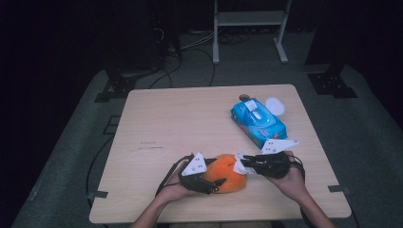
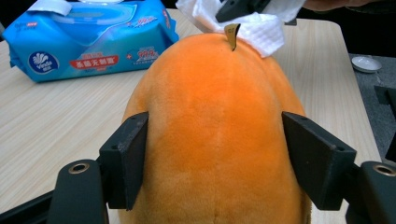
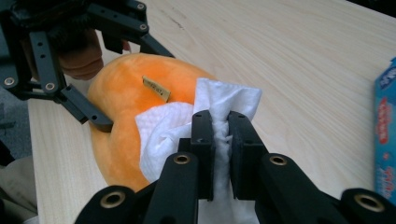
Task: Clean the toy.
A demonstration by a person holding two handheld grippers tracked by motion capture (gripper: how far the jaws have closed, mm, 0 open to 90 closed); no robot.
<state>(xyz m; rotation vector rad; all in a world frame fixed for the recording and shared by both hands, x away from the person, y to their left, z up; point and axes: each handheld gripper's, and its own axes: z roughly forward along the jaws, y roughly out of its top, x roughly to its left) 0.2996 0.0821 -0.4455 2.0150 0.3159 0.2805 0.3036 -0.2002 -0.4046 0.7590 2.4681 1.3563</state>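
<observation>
An orange plush toy [image 1: 229, 173] lies near the table's front edge. My left gripper [image 1: 216, 185] is shut on it; in the left gripper view both pads press the plush toy's [image 2: 215, 135] sides. A white wet wipe [image 1: 240, 165] rests against the toy's right end, pinched in my right gripper [image 1: 247, 163]. In the right gripper view the jaws [image 3: 219, 135] clamp the wipe [image 3: 187, 123], which drapes over the orange toy [image 3: 121, 112] beside a small tan tag [image 3: 156, 87]. The left gripper's fingers [image 3: 86, 112] show there on the toy's far side.
A blue pack of wet wipes [image 1: 258, 121] lies at the back right of the wooden table [image 1: 166, 123], with a small white lid [image 1: 274, 106] behind it. Cables and stand legs lie on the floor beyond the table.
</observation>
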